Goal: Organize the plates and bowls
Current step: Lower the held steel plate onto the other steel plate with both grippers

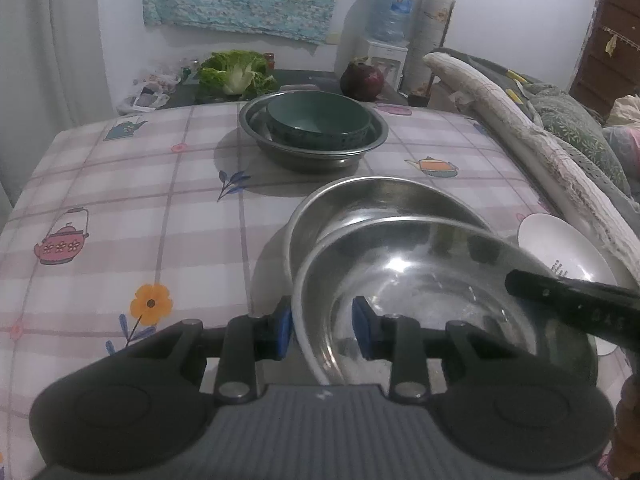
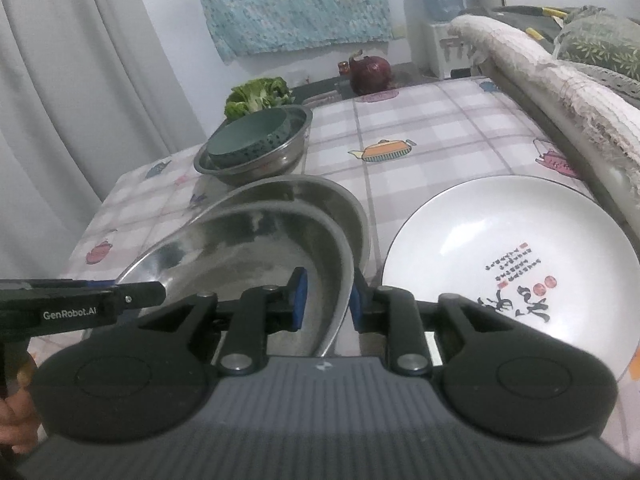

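A steel plate [image 1: 420, 280] is held tilted over a second steel plate [image 1: 372, 204] lying on the table. My left gripper [image 1: 322, 330] straddles the near plate's left rim, blue pads a little apart from it. My right gripper [image 2: 329, 300] straddles the same plate [image 2: 248, 248] at its right rim, above the lower plate [image 2: 320, 196]. A green bowl [image 1: 318, 118] sits inside a steel bowl [image 1: 312, 152] farther back, also in the right wrist view [image 2: 248, 136]. A white plate with red and black writing [image 2: 508, 256] lies to the right.
The table has a checked cloth with teapots [image 1: 120, 200]. Beyond its far edge are a green cabbage [image 1: 236, 72] and a purple cabbage [image 1: 362, 80]. A rolled mat and bedding [image 1: 520, 132] run along the right side. A curtain [image 2: 80, 80] hangs on the left.
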Tool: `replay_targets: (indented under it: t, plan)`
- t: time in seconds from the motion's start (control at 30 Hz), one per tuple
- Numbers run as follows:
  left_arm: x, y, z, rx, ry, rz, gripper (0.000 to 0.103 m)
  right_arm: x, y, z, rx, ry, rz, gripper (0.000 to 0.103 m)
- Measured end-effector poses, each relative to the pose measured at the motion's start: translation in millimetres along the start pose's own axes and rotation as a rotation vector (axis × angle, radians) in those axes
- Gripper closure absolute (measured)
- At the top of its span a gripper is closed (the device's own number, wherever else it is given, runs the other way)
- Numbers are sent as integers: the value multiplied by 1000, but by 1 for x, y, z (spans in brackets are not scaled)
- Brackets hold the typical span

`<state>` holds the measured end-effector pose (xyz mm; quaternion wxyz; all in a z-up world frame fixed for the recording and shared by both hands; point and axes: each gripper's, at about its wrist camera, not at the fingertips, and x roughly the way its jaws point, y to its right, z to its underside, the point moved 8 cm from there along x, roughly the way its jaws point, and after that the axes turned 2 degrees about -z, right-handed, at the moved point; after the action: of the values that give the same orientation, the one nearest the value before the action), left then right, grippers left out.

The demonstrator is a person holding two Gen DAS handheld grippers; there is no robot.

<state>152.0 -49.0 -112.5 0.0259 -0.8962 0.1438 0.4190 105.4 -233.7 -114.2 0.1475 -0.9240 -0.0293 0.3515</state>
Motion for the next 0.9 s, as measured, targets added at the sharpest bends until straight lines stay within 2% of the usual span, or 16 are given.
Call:
replay_targets:
  t: [0.33,0.47,0.57,0.73,0.77,0.9]
  plan:
    - [4,-7,-2,-9,5,-9,70,2,6,-8,4,20,14,73]
    - [7,-9,-5,-22,0,-6,65,-6,7,-5,31,13,-6,72]
    - [11,-10,-9,-33,-3,4,60,-13,7,7,84,-15,-45,72]
    - [24,-15,-10,-58,-30,-1,60,-11,10,30,188,-57,-68,68]
    - [27,-16,-9,-61,-36,-3,60,-9,12,33,218,-60,-76,62]
    - [38,-16,-6,-42,-65,-43,63,-5,9,30,246,-41,-97,62]
